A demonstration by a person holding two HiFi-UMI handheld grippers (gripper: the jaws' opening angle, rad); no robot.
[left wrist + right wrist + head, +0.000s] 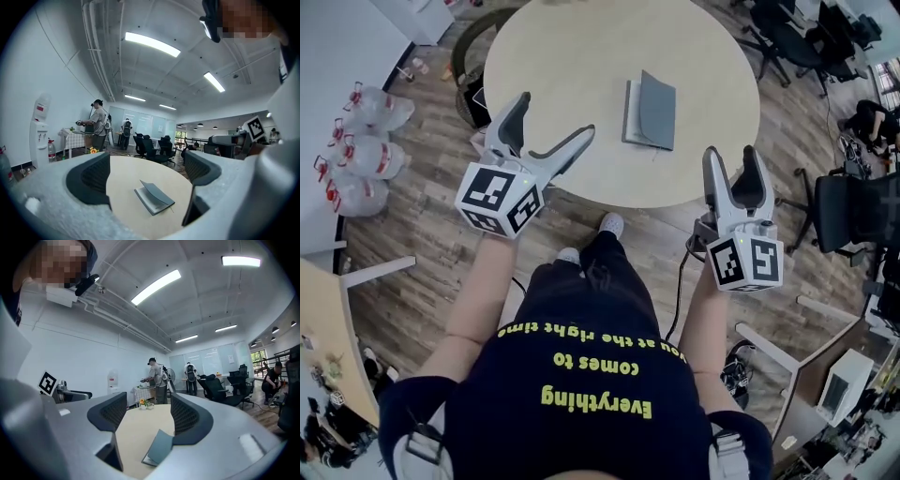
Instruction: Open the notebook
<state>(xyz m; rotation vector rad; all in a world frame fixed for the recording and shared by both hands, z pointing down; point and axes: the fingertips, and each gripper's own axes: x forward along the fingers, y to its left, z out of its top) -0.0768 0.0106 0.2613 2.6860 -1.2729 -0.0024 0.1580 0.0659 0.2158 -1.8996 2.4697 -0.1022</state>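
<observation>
A grey notebook (650,112) lies on the round beige table (562,75), its cover lifted slightly ajar. The left gripper view shows the notebook (153,197) between and beyond the jaws; in the right gripper view the notebook (158,448) lies low, partly behind the right jaw. My left gripper (551,126) hovers over the table's near left edge, jaws wide apart and empty. My right gripper (732,167) hangs off the table's near right edge, also open and empty. Both are well short of the notebook.
Office chairs (848,208) stand to the right and at the back right (787,37). Water jugs (366,150) sit on the wood floor at left. A dark round bin (473,42) stands by the table's left edge. People stand in the far background (97,122).
</observation>
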